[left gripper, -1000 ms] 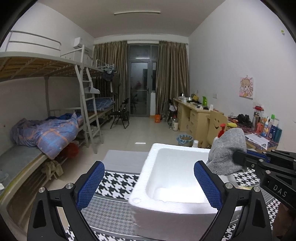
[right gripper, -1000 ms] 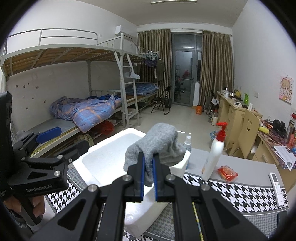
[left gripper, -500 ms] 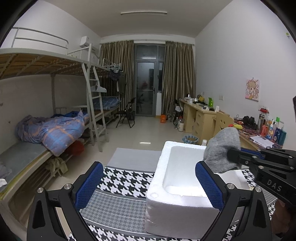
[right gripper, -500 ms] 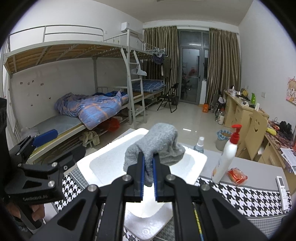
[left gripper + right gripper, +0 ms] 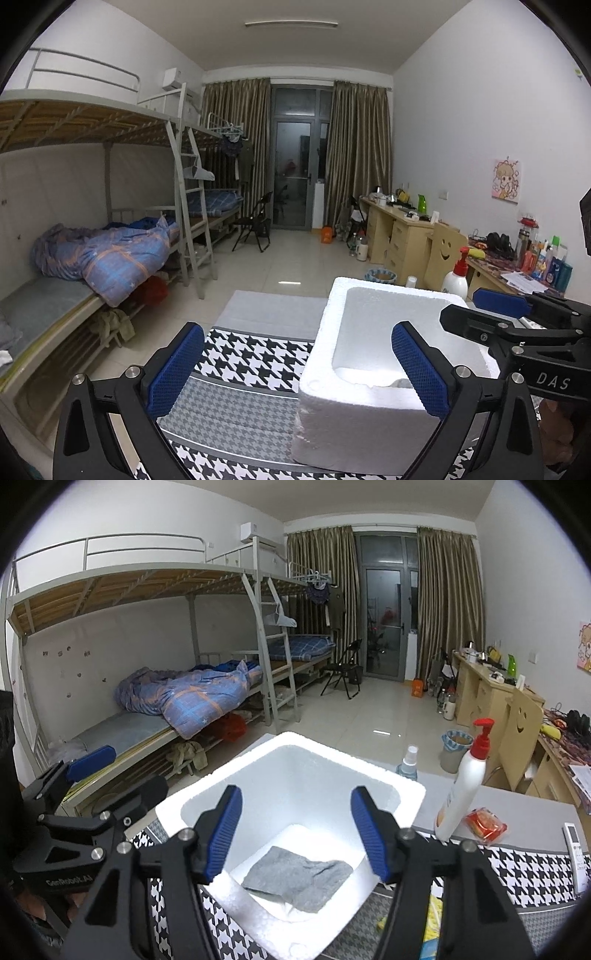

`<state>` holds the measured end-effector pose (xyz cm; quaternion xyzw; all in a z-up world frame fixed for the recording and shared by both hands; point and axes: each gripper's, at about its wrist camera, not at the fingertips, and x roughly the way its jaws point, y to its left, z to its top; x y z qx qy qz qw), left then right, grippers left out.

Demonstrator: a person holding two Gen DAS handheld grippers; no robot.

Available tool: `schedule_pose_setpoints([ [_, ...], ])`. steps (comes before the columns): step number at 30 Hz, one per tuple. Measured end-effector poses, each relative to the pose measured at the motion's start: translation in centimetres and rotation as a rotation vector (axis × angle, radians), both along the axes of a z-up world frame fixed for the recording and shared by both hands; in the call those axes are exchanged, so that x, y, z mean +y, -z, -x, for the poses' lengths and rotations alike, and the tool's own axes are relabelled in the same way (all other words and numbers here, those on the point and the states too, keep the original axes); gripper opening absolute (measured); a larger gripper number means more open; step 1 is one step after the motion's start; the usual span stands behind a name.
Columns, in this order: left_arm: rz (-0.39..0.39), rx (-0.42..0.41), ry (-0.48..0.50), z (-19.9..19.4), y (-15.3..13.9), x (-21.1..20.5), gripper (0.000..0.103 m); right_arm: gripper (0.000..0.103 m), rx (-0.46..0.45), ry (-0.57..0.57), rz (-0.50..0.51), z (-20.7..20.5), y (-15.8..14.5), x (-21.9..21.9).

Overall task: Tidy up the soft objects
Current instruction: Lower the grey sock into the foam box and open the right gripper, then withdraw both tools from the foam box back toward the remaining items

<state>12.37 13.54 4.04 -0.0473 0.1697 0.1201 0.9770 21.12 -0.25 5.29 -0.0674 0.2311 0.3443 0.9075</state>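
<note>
The right gripper (image 5: 295, 830) hangs over the white foam box (image 5: 410, 788), its jaws opening with nothing between them. One grey cloth (image 5: 299, 877) lies flat on the box floor, directly below those blue pads, touching neither. So that item looks stowed. The left gripper (image 5: 295, 373) waits at the box's near side, fingers spread wide and empty.

What's left? Hard to call: something yellow (image 5: 434, 910) peeks out by the right finger on the houndstooth mat (image 5: 535, 867), too hidden to say whether it's soft.

The count: one box, one cloth in it, two grippers. Beside the box stand one pump bottle (image 5: 463, 786) and one small spray bottle (image 5: 408, 764); a red packet (image 5: 485, 821) and a remote (image 5: 576, 853) lie further right.
</note>
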Motion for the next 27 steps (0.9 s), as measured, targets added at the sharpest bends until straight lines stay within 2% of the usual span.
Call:
schedule_pose_setpoints([
  [7, -0.013, -0.003, 0.017, 0.1, -0.4, -0.8, 0.102, 0.067, -0.013, 0.000, -0.011, 0.7, -0.4, -0.7],
  [14, -0.011, -0.014, 0.014, 0.5, -0.8, -1.1, 0.102, 0.083, -0.014, 0.019, -0.049, 0.8, -0.5, -2.1],
  [18, -0.022, -0.017, 0.010, 0.7, -1.1, -1.5, 0.102, 0.084, -0.029, 0.037, -0.052, 1.1, -0.6, -2.7],
  [22, -0.028, -0.021, 0.014, 1.0, -1.3, -2.1, 0.102, 0.090, -0.053, 0.040, -0.051, 1.7, -0.8, -3.2],
  [27, -0.043, -0.028, 0.021, 1.3, -1.7, -2.8, 0.102, 0.091, -0.075, 0.047, -0.066, 2.1, -1.2, -4.2],
])
